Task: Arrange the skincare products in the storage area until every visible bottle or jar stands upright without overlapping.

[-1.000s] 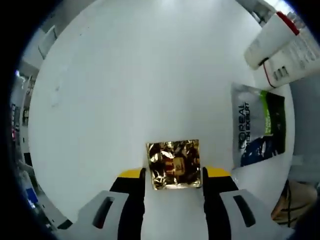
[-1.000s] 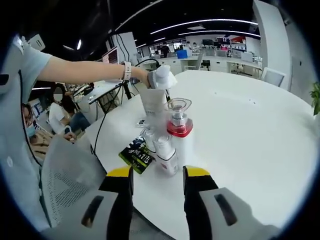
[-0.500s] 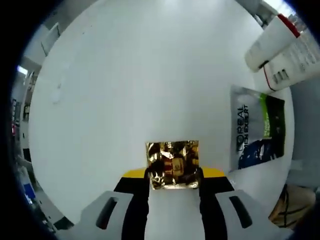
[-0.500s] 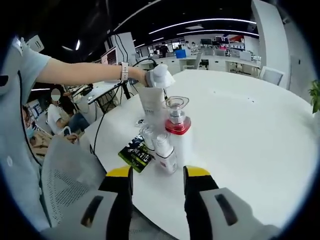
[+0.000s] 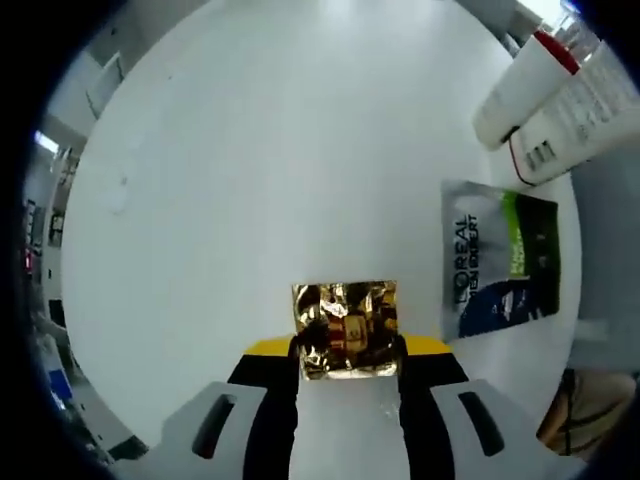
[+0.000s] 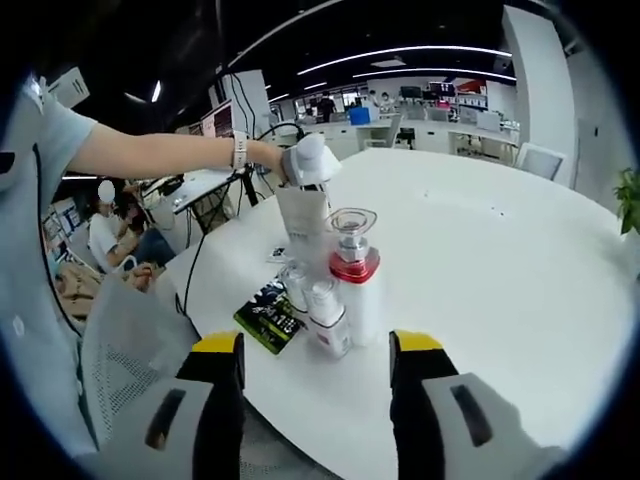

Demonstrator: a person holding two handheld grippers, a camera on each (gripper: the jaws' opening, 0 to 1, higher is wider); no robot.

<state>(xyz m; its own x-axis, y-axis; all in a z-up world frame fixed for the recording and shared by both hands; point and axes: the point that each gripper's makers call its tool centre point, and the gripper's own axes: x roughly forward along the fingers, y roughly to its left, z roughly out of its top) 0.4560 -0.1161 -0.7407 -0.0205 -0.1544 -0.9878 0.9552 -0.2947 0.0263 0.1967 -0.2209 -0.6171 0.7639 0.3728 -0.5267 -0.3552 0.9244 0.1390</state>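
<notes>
The left hand-held gripper (image 5: 347, 352) is clenched on a gold foil sachet (image 5: 345, 327), its jaws pressing the sachet's two side edges just above the white counter (image 5: 250, 150). To the sachet's right lies a flat sample packet (image 5: 500, 255) printed "L'OREAL" in white, with smaller words beside it that look like "MEN EXPERT", on a grey, green and blue ground. Beyond the packet, at the far right of the sachet, white tubes (image 5: 545, 95) carry small print too fine to read.

In the right gripper view, the right hand-held gripper (image 6: 315, 350) is released, jaws wide, facing a cluster of upright bottles (image 6: 340, 280) with the packet at their foot.

The sachet is thin and crinkly, so the grip likely should stay light but firm. Carried toward the cluster, it is best set down beside the bottles, apart from the packet, overlapping nothing.
</notes>
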